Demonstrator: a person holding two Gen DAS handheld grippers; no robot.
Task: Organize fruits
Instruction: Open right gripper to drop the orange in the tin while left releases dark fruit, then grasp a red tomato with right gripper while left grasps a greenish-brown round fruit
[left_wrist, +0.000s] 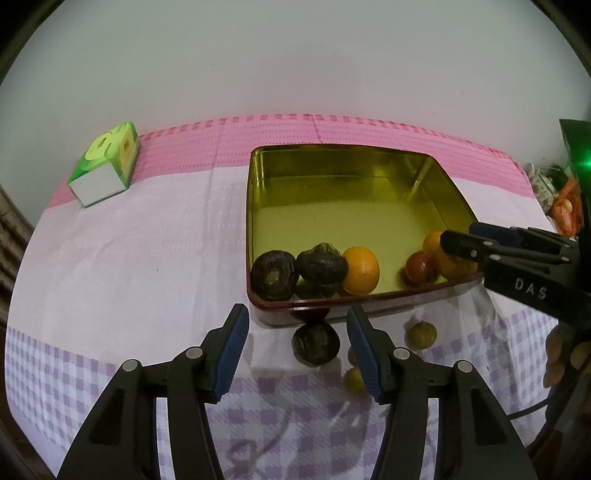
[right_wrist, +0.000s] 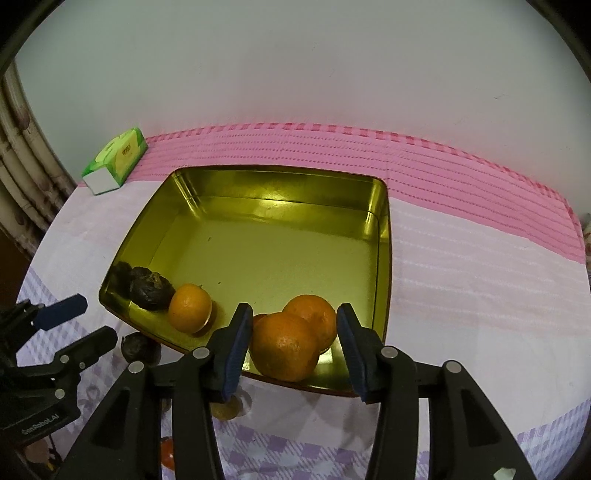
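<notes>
A gold metal tin (left_wrist: 258, 206) (right_wrist: 380, 229) sits on the tablecloth. It holds dark brown fruits (left_wrist: 275, 275) (right_wrist: 151, 293), oranges (left_wrist: 361, 270) (right_wrist: 190, 308) and a small red fruit (left_wrist: 419, 268). My left gripper (left_wrist: 297, 349) is open, and a dark fruit (left_wrist: 316, 343) lies on the cloth between its fingers, just in front of the tin. My right gripper (right_wrist: 291, 345) is open around two oranges (right_wrist: 284, 345) in the tin's near corner; it shows from the side in the left wrist view (left_wrist: 461, 243).
A green tissue box (left_wrist: 105, 164) (right_wrist: 116, 160) stands at the far left near the wall. Small yellow-brown fruits (left_wrist: 422, 334) (right_wrist: 225, 410) and a red one (right_wrist: 167, 452) lie on the cloth in front of the tin. Clutter (left_wrist: 554, 195) sits past the table's right edge.
</notes>
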